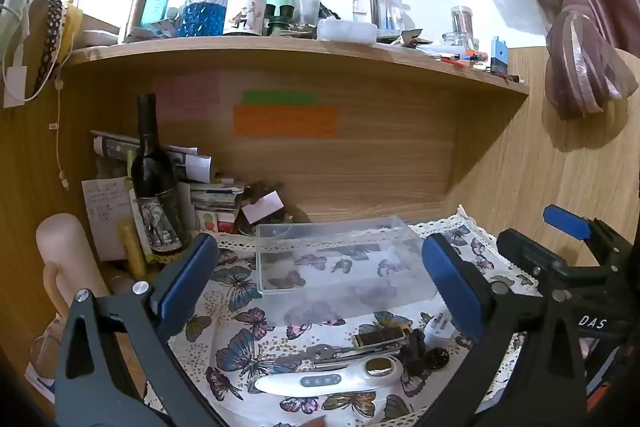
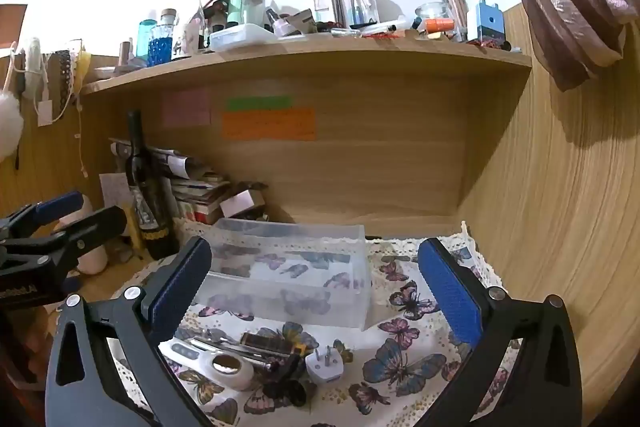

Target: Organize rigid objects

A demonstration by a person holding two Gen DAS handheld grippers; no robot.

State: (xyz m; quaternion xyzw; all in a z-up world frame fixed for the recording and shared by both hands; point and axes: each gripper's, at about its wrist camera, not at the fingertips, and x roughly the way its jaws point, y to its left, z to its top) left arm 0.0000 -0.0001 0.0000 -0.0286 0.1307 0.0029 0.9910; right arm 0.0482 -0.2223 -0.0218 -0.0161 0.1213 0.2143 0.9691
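The left gripper (image 1: 320, 287) hangs with its blue-padded jaws spread wide and nothing between them, above the butterfly-print cloth (image 1: 240, 347) on the table. The right gripper (image 2: 316, 287) is likewise wide apart and empty; seen from the left wrist, its black body bears the white letters "DAS".

Just ahead of both grippers a heap of small rigid things lies on the cloth: a white handheld device (image 1: 332, 379) with three buttons and a round metal head, a white plug adapter (image 2: 325, 367), a dark flat rectangular piece (image 1: 382, 339), metal keys (image 1: 320, 351) and a dark round disc (image 1: 437, 358), all close together or touching. Beyond them stands a clear plastic box (image 1: 340, 255), empty, upright on the cloth.

Farther left a dark wine bottle (image 1: 154, 183) shows an elephant on its label. Pink, green and orange sticky notes (image 1: 284, 121) on the wooden back panel carry writing too blurred to read. The shelf (image 1: 280, 47) above is crowded with bottles.
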